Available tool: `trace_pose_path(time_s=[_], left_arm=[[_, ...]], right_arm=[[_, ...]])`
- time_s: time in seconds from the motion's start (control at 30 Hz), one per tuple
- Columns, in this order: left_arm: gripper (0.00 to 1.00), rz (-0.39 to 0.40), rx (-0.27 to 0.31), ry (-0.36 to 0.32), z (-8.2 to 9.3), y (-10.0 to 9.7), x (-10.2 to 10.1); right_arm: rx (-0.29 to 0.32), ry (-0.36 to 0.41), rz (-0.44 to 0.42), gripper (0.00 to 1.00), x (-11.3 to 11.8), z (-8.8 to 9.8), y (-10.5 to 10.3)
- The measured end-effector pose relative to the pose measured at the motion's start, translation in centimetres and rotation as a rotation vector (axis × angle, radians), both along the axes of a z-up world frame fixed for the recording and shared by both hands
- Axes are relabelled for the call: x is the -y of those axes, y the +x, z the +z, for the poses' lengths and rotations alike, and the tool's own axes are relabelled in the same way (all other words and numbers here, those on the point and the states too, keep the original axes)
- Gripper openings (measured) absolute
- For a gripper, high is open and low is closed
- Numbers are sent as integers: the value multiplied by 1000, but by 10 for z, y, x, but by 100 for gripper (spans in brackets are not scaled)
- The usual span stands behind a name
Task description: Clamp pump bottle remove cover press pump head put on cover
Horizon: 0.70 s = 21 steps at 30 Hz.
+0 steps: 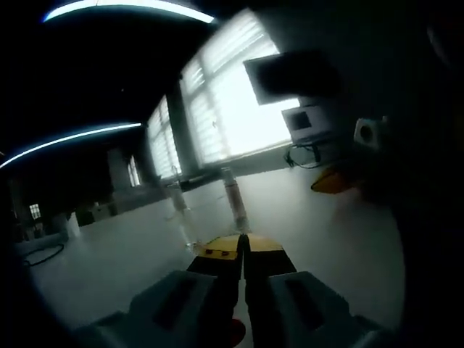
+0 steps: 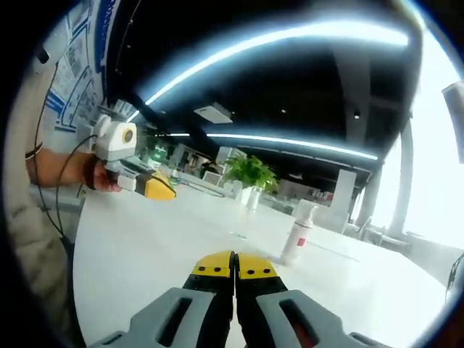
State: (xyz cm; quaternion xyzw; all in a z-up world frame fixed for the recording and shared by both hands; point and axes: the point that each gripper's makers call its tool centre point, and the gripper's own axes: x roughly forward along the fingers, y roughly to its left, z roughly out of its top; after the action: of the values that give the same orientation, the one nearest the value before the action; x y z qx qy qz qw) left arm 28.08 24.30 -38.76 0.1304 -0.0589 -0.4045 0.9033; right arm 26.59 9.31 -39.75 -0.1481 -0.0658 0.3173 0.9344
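Left claw (image 1: 243,245) rises from the bottom of the left gripper view with its yellow-tipped jaws pressed together and nothing between them, held over a pale desk (image 1: 130,254). Beyond the tips a pump bottle (image 1: 233,199) stands upright on the desk, dim against bright blinded windows (image 1: 225,101); a second, fainter clear bottle (image 1: 180,210) stands to its left. At the right edge the other gripper's yellow tip (image 1: 335,181) comes in, well apart from the bottles. In the right gripper view, the right claw (image 2: 234,266) is likewise closed tight and empty above the white desk (image 2: 145,246). The pump bottle (image 2: 297,235), white with its cover on, stands upright ahead and to the right, apart from the jaws. A potted plant (image 2: 250,174) sits farther back. At the left, a hand (image 2: 105,177) holds the left claw (image 2: 161,187) over the desk edge.
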Motion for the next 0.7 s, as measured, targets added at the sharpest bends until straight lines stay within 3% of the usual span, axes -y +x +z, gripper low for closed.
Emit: trace_pose_path(time_s=[0.33, 0.7], left_arm=[[0, -12, -39, 4, -11, -11, 9], [0, 17, -79, -2, -20, -3, 1]], right_arm=[[0, -3, -2, 0, -1, 0, -1], [-10, -1, -8, 0, 0, -2, 1]])
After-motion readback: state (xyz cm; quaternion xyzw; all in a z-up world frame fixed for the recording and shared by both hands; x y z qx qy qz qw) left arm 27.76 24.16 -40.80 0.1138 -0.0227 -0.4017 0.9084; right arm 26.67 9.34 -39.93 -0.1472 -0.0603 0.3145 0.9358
